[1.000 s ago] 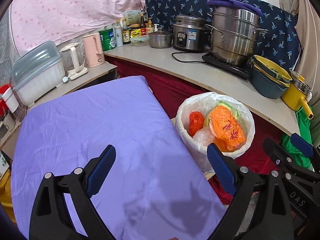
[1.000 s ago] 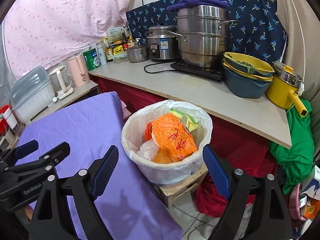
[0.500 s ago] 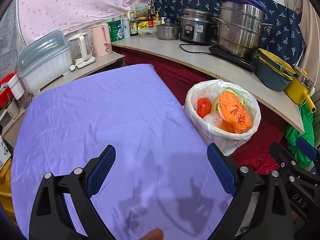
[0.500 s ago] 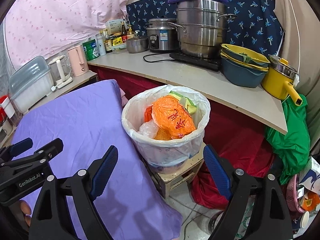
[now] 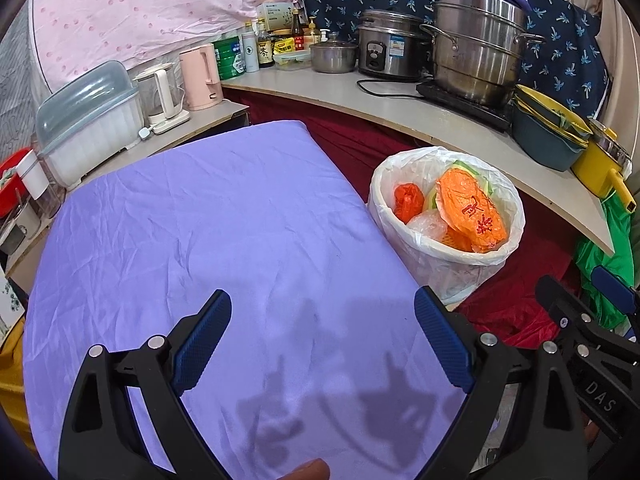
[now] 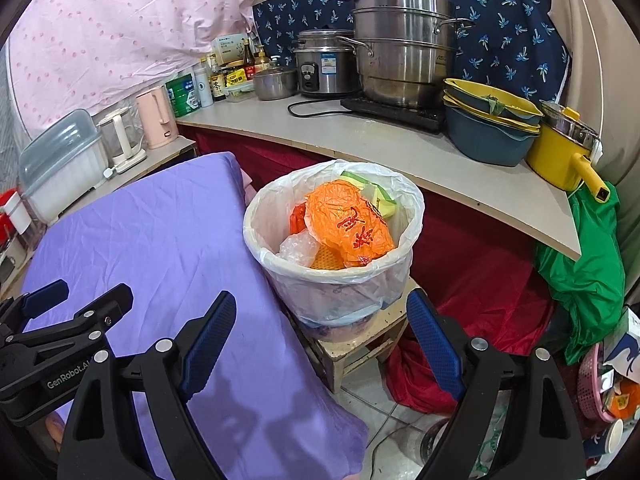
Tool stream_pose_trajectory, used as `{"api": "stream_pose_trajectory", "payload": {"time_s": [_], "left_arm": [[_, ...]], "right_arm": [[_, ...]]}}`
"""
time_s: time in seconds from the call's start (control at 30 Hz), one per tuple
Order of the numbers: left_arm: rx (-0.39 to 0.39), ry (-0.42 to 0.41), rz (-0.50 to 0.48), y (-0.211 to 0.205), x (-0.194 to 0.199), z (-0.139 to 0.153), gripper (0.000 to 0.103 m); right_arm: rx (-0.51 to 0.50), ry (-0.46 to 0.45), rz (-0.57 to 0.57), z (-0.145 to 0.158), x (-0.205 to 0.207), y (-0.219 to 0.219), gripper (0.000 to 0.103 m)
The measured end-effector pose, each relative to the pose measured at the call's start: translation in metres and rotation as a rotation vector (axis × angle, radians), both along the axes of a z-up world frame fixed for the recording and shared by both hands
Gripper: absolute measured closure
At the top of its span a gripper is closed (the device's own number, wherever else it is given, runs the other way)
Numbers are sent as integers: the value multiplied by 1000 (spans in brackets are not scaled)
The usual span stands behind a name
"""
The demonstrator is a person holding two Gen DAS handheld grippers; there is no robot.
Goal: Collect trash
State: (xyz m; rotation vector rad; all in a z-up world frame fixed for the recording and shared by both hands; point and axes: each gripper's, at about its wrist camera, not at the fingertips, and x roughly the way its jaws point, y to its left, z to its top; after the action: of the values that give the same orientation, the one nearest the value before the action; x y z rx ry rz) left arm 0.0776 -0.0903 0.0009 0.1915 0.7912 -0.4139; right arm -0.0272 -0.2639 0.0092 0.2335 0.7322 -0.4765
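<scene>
A white-lined trash bin point(image 6: 336, 280) stands on a small wooden stool point(image 6: 352, 348) beside a table under a purple cloth point(image 5: 208, 240). It holds an orange plastic bag point(image 6: 348, 228), a red bag point(image 5: 408, 200), clear plastic and green scraps. The bin also shows in the left wrist view point(image 5: 448, 256). My left gripper point(image 5: 324, 340) is open and empty above the purple cloth. My right gripper point(image 6: 320, 336) is open and empty, in front of the bin. Each gripper shows at the edge of the other's view.
A curved counter point(image 6: 400, 148) behind the bin carries steel pots point(image 6: 404, 52), a rice cooker point(image 6: 324, 64), stacked basins point(image 6: 488, 124), a yellow pot point(image 6: 564, 148) and bottles. Kettles point(image 5: 184, 80) and a plastic box point(image 5: 88, 116) stand at left. A green bag point(image 6: 588, 272) and red cloth point(image 6: 460, 280) lie at right.
Both grippers have drawn back from the bin, which now looks farther off. More of the purple cloth shows. Both stay open and empty.
</scene>
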Motion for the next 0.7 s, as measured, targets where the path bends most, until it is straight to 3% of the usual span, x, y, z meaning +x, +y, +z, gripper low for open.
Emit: {"api": "stream_pose_trajectory", "payload": {"time_s": [0.7], "left_arm": [[35,-6,1,-10,-9,-3,15]], "right_arm": [[12,3,3,-4,-5,-5,19]]}}
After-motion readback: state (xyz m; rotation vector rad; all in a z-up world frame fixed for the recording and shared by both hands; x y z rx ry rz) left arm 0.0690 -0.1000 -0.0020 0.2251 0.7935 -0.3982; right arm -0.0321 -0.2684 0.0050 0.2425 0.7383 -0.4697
